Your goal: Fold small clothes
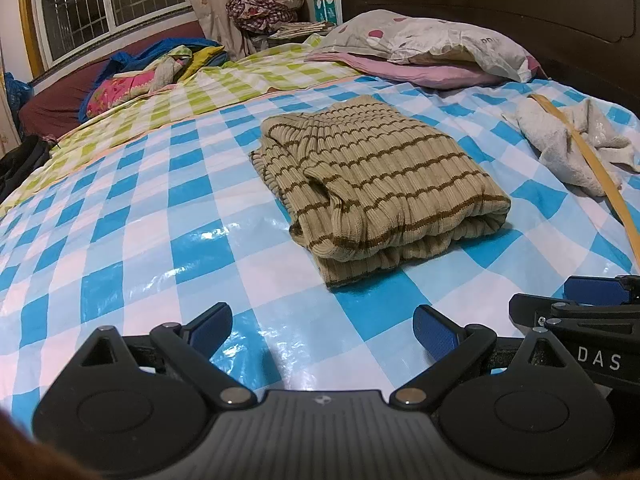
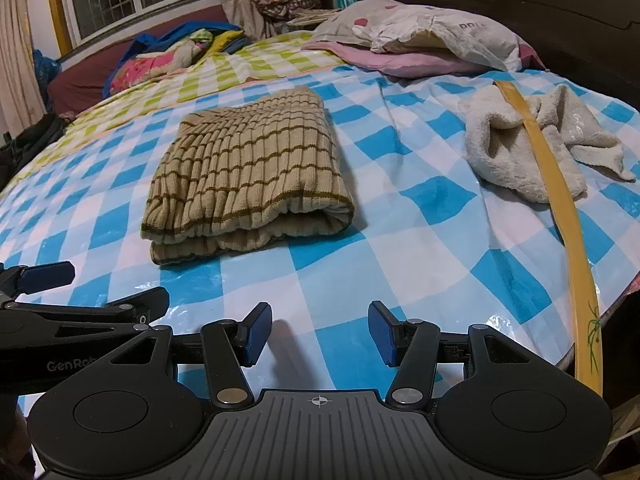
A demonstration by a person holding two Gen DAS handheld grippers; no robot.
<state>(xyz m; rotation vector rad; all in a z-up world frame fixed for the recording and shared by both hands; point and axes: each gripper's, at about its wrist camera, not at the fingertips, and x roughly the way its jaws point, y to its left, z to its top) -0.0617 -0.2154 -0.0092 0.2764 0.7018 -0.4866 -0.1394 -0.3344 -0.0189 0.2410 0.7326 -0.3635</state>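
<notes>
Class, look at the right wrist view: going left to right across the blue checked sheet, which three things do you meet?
Folded striped sweater → crumpled cream towel → yellow strip, which lies across the towel.

Checked bed (image 1: 132,280): folded striped sweater (image 1: 376,184), white towel (image 2: 516,148), pillows (image 2: 420,44)

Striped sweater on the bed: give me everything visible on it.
The striped sweater is beige ribbed knit with thin brown stripes, folded into a thick rectangular bundle of several layers. It lies flat on the blue-and-white checked sheet, its rounded fold edge towards the cameras. Nothing else touches it; both grippers are open, short of it, and the white towel lies apart to its right.
</notes>
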